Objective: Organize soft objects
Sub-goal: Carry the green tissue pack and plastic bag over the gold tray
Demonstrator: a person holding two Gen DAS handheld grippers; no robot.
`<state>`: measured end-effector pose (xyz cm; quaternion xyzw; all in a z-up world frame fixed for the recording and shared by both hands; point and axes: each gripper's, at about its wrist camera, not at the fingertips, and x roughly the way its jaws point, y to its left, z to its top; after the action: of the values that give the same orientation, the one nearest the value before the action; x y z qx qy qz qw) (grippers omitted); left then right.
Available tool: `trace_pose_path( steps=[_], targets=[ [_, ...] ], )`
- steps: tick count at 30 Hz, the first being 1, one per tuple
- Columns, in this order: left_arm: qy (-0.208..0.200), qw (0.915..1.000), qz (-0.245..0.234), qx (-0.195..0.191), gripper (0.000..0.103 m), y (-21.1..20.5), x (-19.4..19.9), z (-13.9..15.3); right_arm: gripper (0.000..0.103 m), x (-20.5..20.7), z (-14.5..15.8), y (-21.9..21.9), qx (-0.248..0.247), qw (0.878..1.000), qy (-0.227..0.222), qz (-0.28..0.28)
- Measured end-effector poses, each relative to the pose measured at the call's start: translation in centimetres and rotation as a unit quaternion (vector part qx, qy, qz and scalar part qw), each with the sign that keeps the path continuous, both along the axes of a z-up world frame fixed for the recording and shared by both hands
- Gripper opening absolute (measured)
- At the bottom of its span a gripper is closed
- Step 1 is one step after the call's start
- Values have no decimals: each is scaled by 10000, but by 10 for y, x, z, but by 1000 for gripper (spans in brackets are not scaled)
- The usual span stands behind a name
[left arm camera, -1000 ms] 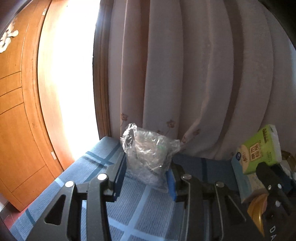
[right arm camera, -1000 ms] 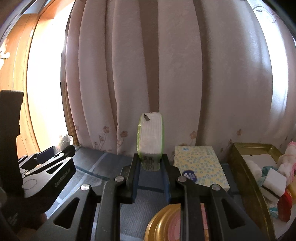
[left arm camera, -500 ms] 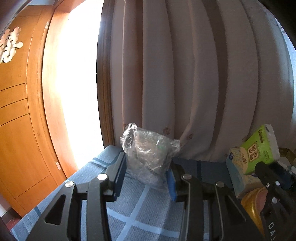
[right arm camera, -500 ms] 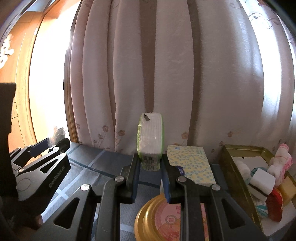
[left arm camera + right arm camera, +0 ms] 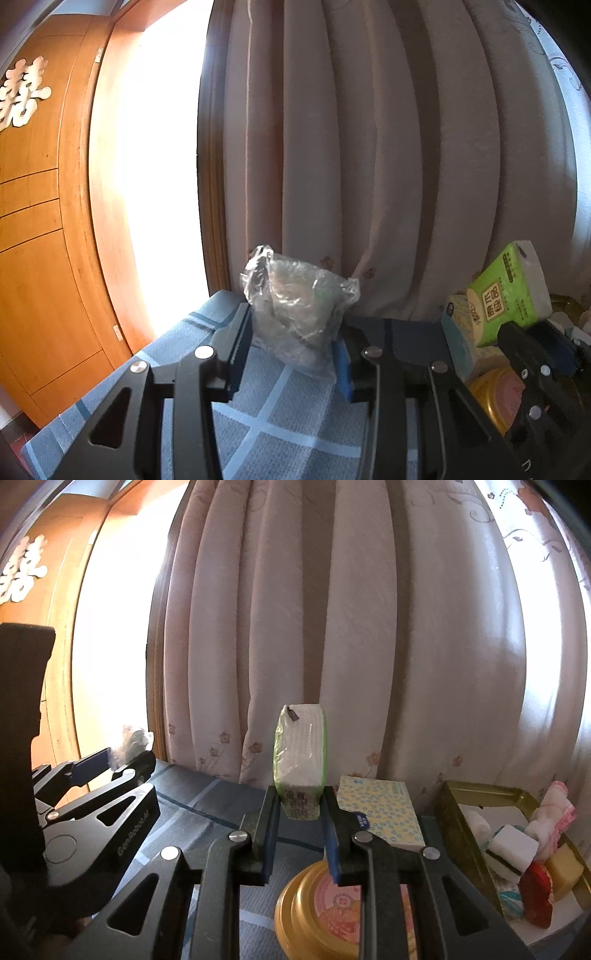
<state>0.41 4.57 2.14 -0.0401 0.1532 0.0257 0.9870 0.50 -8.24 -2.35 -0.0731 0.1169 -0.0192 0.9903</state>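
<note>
Left gripper: my left gripper (image 5: 291, 354) is clamped on a crumpled clear plastic bag (image 5: 295, 314), which stands up between the blue pads above the blue checked cloth (image 5: 266, 432); what is inside the bag I cannot tell.
Right gripper: my right gripper (image 5: 300, 830) is closed on the lower end of a green-edged tissue pack (image 5: 300, 753), held upright in the air in front of the curtain (image 5: 369, 646).
Likely destination: I judge the gold tin tray (image 5: 458, 823) at the right, already holding sponges and small soft pieces, to be where these go.
Risk, bag slip: the film is slick and loose, so I may be pinching only folds; a quick swing could let the bag slide out onto the cloth.
Risk, pack tipping: I hold the tissue pack low and it towers above the pads, so a wrist roll could lever it loose.
Risk, collision: the two grippers are near each other, so crossing toward the tray could knock them together.
Risk, clutter: the round gold tin lid (image 5: 325, 912) and the dotted tissue packet (image 5: 380, 812) lie just below my right gripper, and a low pass could shove them.
Risk, tray crowding: the tray looks nearly full at its right end, so a careless drop could spill over the rim.
</note>
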Motion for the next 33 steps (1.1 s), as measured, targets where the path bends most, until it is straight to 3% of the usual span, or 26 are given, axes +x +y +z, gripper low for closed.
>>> trace_pose_path(
  steps=[33],
  targets=[
    [-65, 9999, -49, -61, 39, -24, -25, -7, 24, -31, 4, -30, 395, 9989, -74, -233]
  ],
)
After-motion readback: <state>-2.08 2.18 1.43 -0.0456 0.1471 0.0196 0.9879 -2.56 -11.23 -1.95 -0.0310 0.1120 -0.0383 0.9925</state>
